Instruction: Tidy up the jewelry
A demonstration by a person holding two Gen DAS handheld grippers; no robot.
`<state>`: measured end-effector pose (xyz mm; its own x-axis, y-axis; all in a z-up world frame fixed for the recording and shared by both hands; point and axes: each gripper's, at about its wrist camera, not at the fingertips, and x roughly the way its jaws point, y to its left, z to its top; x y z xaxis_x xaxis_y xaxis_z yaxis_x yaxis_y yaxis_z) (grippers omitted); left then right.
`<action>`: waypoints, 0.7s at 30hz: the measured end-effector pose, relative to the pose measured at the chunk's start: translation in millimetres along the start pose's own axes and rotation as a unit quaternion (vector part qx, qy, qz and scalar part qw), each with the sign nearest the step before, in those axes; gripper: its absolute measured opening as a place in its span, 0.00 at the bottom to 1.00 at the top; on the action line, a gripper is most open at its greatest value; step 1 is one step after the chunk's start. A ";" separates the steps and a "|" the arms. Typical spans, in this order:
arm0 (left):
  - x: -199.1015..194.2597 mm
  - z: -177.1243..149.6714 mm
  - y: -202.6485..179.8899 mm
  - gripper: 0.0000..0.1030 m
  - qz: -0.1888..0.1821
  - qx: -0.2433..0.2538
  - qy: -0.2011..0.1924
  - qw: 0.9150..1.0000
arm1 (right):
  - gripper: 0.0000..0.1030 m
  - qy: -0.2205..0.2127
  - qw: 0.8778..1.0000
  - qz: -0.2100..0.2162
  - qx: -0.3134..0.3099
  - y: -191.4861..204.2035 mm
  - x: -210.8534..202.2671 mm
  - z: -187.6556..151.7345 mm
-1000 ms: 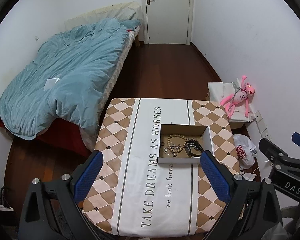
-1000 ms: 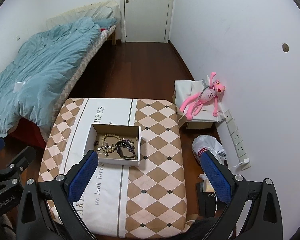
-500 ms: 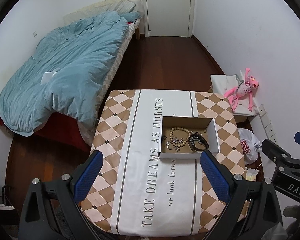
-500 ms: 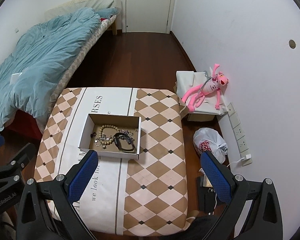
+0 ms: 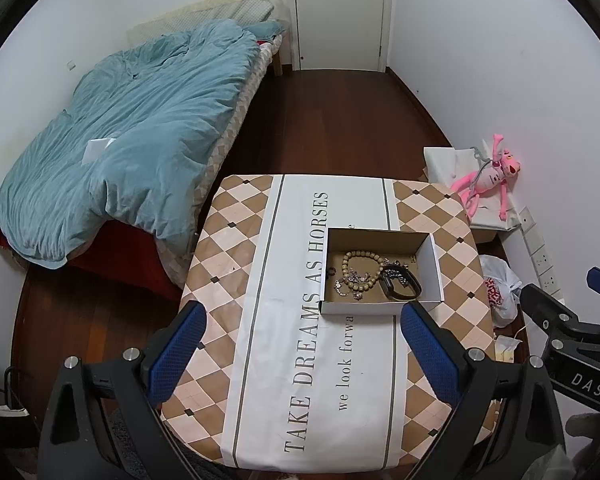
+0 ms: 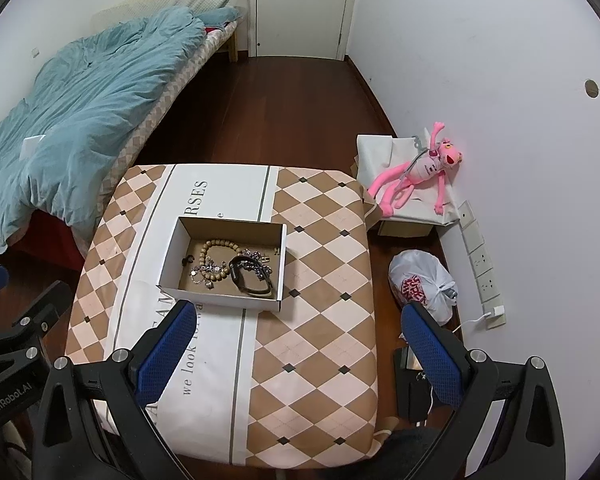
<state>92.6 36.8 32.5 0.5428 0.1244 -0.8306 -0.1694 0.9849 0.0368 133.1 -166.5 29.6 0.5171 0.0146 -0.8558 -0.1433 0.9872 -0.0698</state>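
An open white cardboard box (image 5: pixel 435 264) (image 6: pixel 172 254) stands on the table with the checkered cloth (image 5: pixel 236 248) (image 6: pixel 324 280). Inside lie a wooden bead bracelet (image 5: pixel 360 258) (image 6: pixel 216 246), a black band (image 5: pixel 400 286) (image 6: pixel 252 280), a small black ring (image 6: pixel 188 260) and a tangle of silver charm jewelry (image 5: pixel 352 282) (image 6: pixel 208 272). My left gripper (image 5: pixel 300 340) is open and empty, high above the table's near half. My right gripper (image 6: pixel 296 340) is open and empty, above the table right of the box. Each gripper shows at the other view's edge.
A bed with a teal duvet (image 5: pixel 132 128) (image 6: pixel 72 100) stands to the left. A pink plush toy (image 5: pixel 488 176) (image 6: pixel 416 172) lies on a white-covered box by the right wall. A white plastic bag (image 6: pixel 420 280) sits on the wooden floor. A door (image 5: pixel 340 12) is at the back.
Both grippers have risen and pulled back, so the table and box look farther and lower in view. The jaws stay open. The box contents have not moved.
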 end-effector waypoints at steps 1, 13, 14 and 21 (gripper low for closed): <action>0.7 -0.2 0.3 0.96 0.000 0.000 0.001 1.000 | 1.00 0.000 1.000 0.001 0.000 0.0 0.2 0.2; 4.3 -1.1 0.8 0.96 -0.001 0.000 0.003 1.000 | 1.00 0.002 1.000 0.001 0.002 -0.1 1.6 0.3; 4.1 -0.9 1.0 0.96 -0.001 -0.001 0.003 1.000 | 1.00 0.001 1.000 0.001 0.001 -0.7 1.2 0.2; 4.0 -0.4 0.2 0.96 -0.001 -0.001 0.000 1.000 | 1.00 -0.001 1.000 0.003 0.005 3.4 1.5 -2.8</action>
<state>94.5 37.5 28.9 0.5425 0.1230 -0.8310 -0.1703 0.9848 0.0345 131.0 -163.6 26.6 0.5173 0.0201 -0.8556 -0.1378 0.9886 -0.0601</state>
